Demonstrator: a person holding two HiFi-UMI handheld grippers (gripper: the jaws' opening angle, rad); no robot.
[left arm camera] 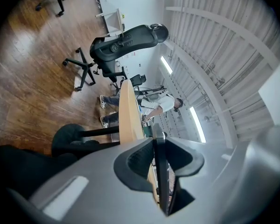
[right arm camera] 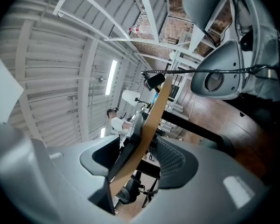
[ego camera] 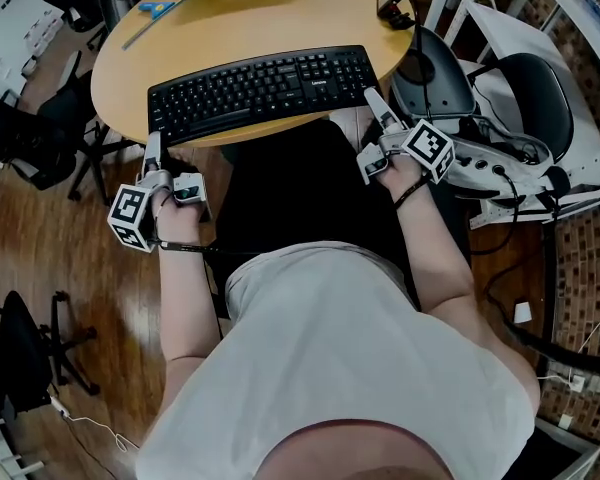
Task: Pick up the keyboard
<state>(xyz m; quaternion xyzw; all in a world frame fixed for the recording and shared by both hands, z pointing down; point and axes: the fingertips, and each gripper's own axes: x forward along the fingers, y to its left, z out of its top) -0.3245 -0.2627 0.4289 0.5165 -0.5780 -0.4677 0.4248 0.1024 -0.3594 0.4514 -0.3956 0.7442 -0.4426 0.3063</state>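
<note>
My left tool (ego camera: 152, 150) sits at the tabletop's (ego camera: 280, 23) near-left edge, clenched on the left end of the keyboard (ego camera: 265, 90). In the left gripper view the tool (left arm camera: 161, 143) has the thin black slab (left arm camera: 161, 181) edge-on btwn its pads, both sides pressing on it. The wooden edge (left arm camera: 127, 111) runs just beside it.

My right tool (ego camera: 373, 100) is at the kbd's right end, by the near-right edge. In the right gripper view the tool (right arm camera: 140, 143) is released, jaws wide. One jaw is above the keyboard (right arm camera: 123, 154) and the other under the tabletop (right arm camera: 146, 141), so both pass btwn the pads w/ a gap left on the kbd side.

The keyboard lies flat along the near edge of the round tabletop, keys up, running left to right and angled a bit — right end farther from me.

Farther on, toward the far-left edge, blue-handled scissors (ego camera: 158, 8). A small black device (ego camera: 395, 3) sits at the far-right edge. Off the right edge stands a grey chair (ego camera: 435, 78). In the left gripper view a black office chair (left arm camera: 126, 41) stands on the wood floor (left arm camera: 32, 69), and a person (left arm camera: 158, 104) is far back in the room.
</note>
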